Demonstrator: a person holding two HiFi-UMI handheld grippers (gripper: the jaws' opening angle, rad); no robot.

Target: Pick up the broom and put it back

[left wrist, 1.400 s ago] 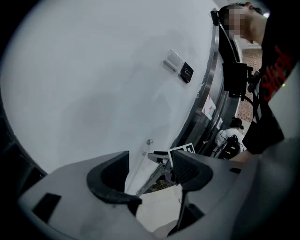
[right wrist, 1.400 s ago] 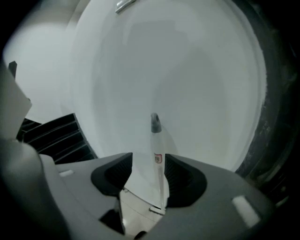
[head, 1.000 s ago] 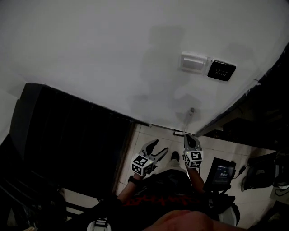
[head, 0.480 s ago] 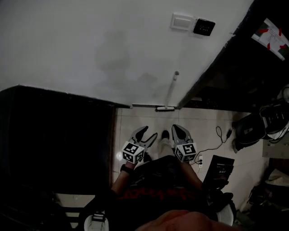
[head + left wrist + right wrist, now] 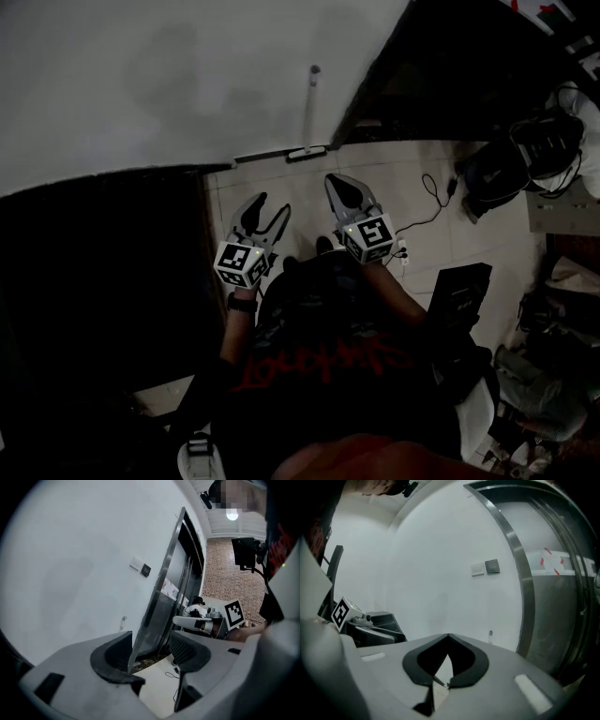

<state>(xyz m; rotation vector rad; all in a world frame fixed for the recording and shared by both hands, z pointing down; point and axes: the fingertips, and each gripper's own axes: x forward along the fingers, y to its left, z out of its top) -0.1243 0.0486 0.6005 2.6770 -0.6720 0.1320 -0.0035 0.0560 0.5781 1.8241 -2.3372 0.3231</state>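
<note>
At centre-left of the head view, the left gripper was closing with nothing between its jaws. Beside it, the right gripper was fully closed and empty. The broom leaned on the wall at upper centre, well apart from both. This looked like the approach step; next, one gripper would need to reopen and reach the handle.

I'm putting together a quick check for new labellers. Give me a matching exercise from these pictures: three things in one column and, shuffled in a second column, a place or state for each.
Things:
1. broom
2. right tool
3. dark wall plate

Places or states:
A. jaws together, nothing between them
B. fixed to the white wall, beside a white plate
C. standing upright against the wall, head down on the tiled floor

Pairs: 1-C, 2-A, 3-B
</note>
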